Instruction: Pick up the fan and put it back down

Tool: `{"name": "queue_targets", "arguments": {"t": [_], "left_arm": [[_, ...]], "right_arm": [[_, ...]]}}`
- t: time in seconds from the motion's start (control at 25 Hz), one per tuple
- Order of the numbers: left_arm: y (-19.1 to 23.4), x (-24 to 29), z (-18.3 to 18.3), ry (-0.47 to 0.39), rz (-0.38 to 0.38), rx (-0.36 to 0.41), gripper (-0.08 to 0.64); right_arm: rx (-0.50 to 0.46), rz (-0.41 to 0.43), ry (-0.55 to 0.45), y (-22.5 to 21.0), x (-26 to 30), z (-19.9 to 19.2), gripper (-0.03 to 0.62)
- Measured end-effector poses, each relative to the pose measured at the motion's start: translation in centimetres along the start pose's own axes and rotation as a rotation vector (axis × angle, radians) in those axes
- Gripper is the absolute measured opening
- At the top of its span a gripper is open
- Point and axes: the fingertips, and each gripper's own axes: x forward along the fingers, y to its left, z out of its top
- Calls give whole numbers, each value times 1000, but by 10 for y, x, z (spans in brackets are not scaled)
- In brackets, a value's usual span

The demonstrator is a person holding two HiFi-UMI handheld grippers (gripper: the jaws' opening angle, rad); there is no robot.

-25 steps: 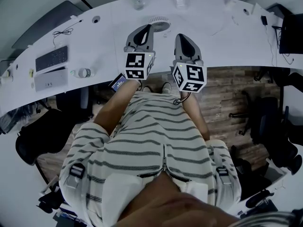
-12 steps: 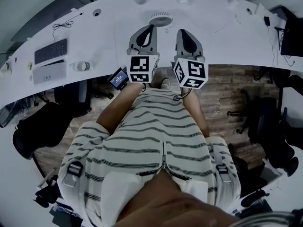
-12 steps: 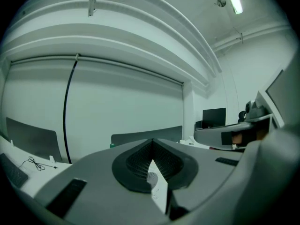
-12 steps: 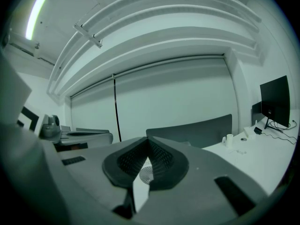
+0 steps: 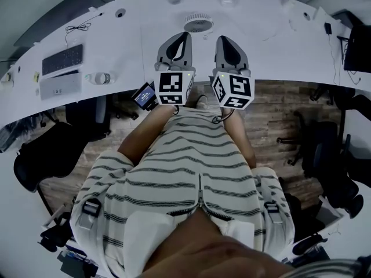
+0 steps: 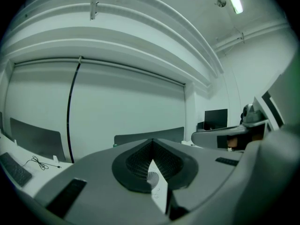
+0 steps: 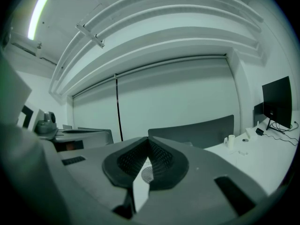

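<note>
Gripper status, head view: the left gripper (image 5: 185,35) and the right gripper (image 5: 224,39) are held side by side, roughly level, over the near edge of the white table (image 5: 272,54). Both are clenched shut and carry nothing. The fan (image 5: 198,23) stands on the table just beyond their tips, apart from both.

Left gripper view: the jaws meet at the tip, leaving only a narrow wedge below. The fan (image 6: 153,178) shows through that wedge, ahead of the pads and not between them.

Right gripper view: same condition. The tips are together and the fan (image 7: 147,175) is visible through the slot, farther along the table.

Judgement: a fan resting on the table with both grippers empty fits either an approach to the lift or a fan already set back down. In either case, keep both grippers level and clear of the fan, since a sideways knock could slide or tip it.

Materials: the fan is small, round and pale, and its face is a grille of fine radial slats. It is probably light plastic, with the rim likely firmer than the grille. The gripper pads are dark and finely ribbed. The table is smooth, matte and curved.
</note>
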Motion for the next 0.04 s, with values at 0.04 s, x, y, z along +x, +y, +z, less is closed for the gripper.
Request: {"name": "queue_targets", "arguments": {"t": [0.04], "left_arm": [[0, -1, 0, 0, 1, -3, 8]], "right_arm": [[-2, 1, 0, 0, 0, 0, 11]]}}
